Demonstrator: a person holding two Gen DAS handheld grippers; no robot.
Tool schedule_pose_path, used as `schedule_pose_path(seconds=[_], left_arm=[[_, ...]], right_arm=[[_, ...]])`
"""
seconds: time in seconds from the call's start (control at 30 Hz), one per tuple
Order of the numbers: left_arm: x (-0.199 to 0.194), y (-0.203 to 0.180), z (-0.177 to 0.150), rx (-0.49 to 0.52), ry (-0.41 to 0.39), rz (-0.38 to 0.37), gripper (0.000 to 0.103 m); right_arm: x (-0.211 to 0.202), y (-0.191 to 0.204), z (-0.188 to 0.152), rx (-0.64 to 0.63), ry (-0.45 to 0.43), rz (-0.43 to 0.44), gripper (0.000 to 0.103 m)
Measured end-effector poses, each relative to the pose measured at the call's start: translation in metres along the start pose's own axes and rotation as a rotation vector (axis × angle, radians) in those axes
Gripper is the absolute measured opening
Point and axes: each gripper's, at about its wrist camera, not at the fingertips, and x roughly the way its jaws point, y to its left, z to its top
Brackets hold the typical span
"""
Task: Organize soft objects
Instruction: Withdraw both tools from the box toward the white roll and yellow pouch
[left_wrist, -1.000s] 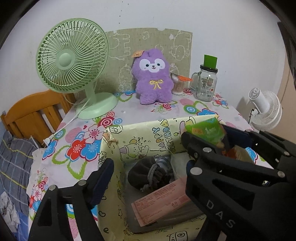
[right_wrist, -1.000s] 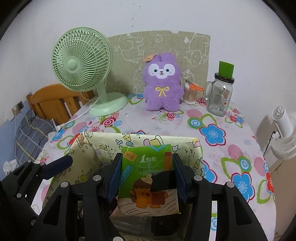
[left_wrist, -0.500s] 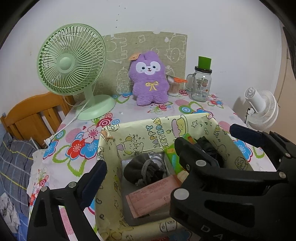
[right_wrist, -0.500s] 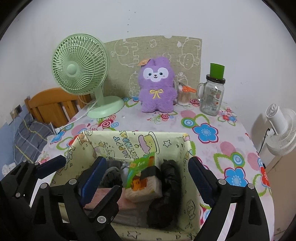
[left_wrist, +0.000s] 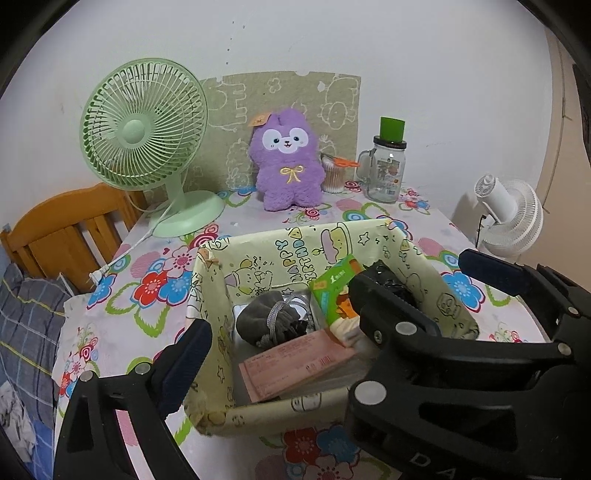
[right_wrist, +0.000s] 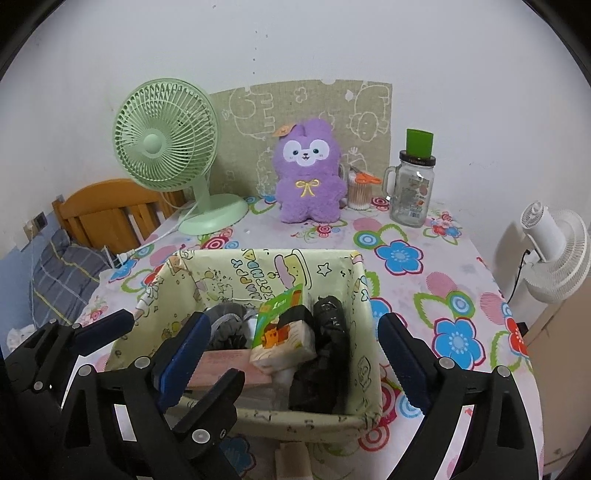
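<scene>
A yellow cartoon-print box (right_wrist: 266, 254) (left_wrist: 295, 236) stands on the flowered tablecloth just ahead of both grippers. Inside it a green tissue pack (right_wrist: 282, 336) (left_wrist: 334, 291) leans upright beside a grey drawstring pouch (right_wrist: 225, 325) (left_wrist: 266, 319), a black bundle (right_wrist: 328, 350) and a pink flat packet (left_wrist: 295, 363). My right gripper (right_wrist: 291, 343) is open above the box's near side, with nothing between its pads. My left gripper (left_wrist: 288, 350) is open too and holds nothing; the right gripper partly covers its right finger. A purple plush (right_wrist: 308, 173) (left_wrist: 286, 162) sits at the table's back.
A green desk fan (left_wrist: 144, 133) stands back left, its cord trailing over the table's left edge. A glass jar with a green lid (left_wrist: 386, 170) and a cotton-swab pot stand back right. Beyond the table are a white fan (left_wrist: 509, 221), right, and a wooden frame (left_wrist: 66, 229), left.
My right gripper opened and let go of the green tissue pack, which now rests inside the box. Both grippers have drawn back from the box.
</scene>
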Motion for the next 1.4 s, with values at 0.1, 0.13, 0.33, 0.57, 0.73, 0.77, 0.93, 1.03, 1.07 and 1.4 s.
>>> schedule_pose_path(seconds=[0.1, 0.13, 0.33, 0.57, 0.73, 0.77, 0.93, 1.03, 1.07, 1.4], left_arm=[[-0.007, -0.002, -0.003, 0.002, -0.008, -0.002, 0.098], [-0.009, -0.002, -0.004, 0.002, -0.01, -0.003, 0.098], [-0.021, -0.006, -0.01, 0.007, -0.022, -0.007, 0.099], [-0.033, -0.009, -0.016, 0.006, -0.033, -0.004, 0.099], [-0.043, -0.011, -0.023, 0.007, -0.042, -0.011, 0.1], [-0.044, -0.012, -0.024, 0.008, -0.042, -0.011, 0.1], [-0.052, -0.015, -0.031, 0.006, -0.046, -0.019, 0.101], [-0.056, -0.016, -0.036, 0.001, -0.043, -0.027, 0.101], [-0.058, -0.016, -0.038, -0.005, -0.041, -0.032, 0.101], [-0.066, -0.025, -0.056, -0.006, -0.032, -0.044, 0.101]], right_arm=[[-0.007, 0.0, -0.002, 0.0, -0.007, -0.001, 0.094], [-0.01, 0.0, -0.004, 0.001, -0.009, -0.002, 0.094], [-0.023, -0.001, -0.009, 0.003, -0.021, -0.004, 0.094], [-0.037, 0.002, -0.015, -0.003, -0.034, -0.001, 0.094], [-0.048, 0.005, -0.02, -0.017, -0.042, -0.001, 0.094], [-0.05, 0.005, -0.021, -0.018, -0.043, -0.002, 0.094], [-0.06, 0.004, -0.028, -0.023, -0.046, -0.004, 0.094], [-0.065, 0.004, -0.032, -0.026, -0.049, -0.008, 0.094], [-0.067, 0.004, -0.034, -0.027, -0.048, -0.008, 0.094], [-0.075, -0.003, -0.053, -0.017, -0.041, -0.005, 0.094]])
